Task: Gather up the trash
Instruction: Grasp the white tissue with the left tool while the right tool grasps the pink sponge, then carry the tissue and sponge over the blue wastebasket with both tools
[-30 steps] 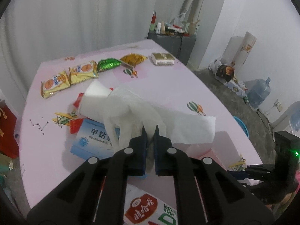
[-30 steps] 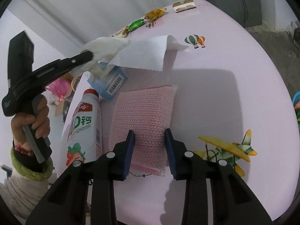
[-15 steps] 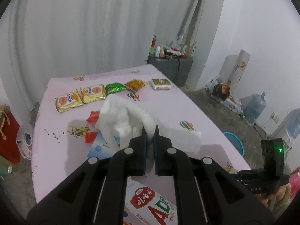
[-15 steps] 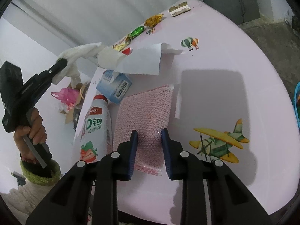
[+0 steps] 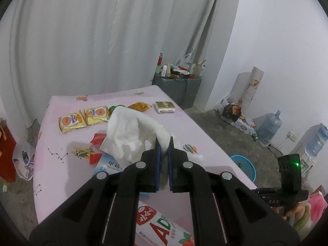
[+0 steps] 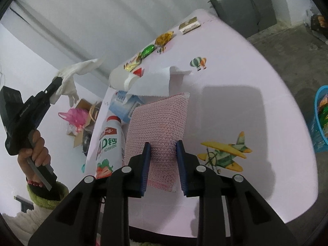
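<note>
Pinching a crumpled white tissue (image 5: 131, 131) in my left claw (image 5: 164, 146), I hold it in the air above the pink bench (image 6: 246, 78). My right claw (image 6: 163, 149) stands part-spread astride the near end of a pink mesh cloth (image 6: 160, 123) lying flat on the bench; I cannot tell whether its pads press it.

A soft, crumpled white paper tissue (image 5: 133, 131) is hanging limp over the smooth pink tablecloth (image 5: 61, 170). Near the right, a rough pink knitted cloth (image 6: 157, 127) is lying matt beside a glossy plastic bottle (image 6: 108, 143).

bottle (image 6: 108, 143) – "AD钙"
</note>
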Demonstrator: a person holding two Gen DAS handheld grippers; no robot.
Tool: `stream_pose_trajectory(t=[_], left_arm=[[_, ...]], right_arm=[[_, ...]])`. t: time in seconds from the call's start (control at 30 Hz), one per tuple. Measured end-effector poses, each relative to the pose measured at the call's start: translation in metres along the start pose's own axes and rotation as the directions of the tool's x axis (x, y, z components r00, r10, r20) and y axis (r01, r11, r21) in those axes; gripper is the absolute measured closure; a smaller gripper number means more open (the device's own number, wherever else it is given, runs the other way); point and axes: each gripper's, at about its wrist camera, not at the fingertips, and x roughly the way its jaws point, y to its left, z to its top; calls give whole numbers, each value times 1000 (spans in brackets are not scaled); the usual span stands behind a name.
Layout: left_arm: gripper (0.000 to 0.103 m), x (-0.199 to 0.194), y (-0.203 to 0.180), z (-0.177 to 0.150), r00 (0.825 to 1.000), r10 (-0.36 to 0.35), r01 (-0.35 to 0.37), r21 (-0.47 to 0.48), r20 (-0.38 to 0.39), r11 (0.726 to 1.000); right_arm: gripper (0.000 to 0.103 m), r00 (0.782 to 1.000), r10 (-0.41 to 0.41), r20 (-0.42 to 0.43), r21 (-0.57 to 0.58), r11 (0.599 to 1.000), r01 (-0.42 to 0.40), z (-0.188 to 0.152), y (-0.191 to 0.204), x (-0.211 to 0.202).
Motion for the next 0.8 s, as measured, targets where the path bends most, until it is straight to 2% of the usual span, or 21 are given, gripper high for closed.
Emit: stream_pose_trajectory(t=[0.33, 0.8], left_arm=[[99, -9, -31, 8, 999, -27, 25, 55, 25, 998], [99, 6, -95, 10, 993, -121, 120, 117, 0, 986]], right_arm=[[78, 994, 12, 111, 29, 999, -16, 3, -12, -44], [78, 977, 5, 215, 61, 998, -18, 1, -37, -86]])
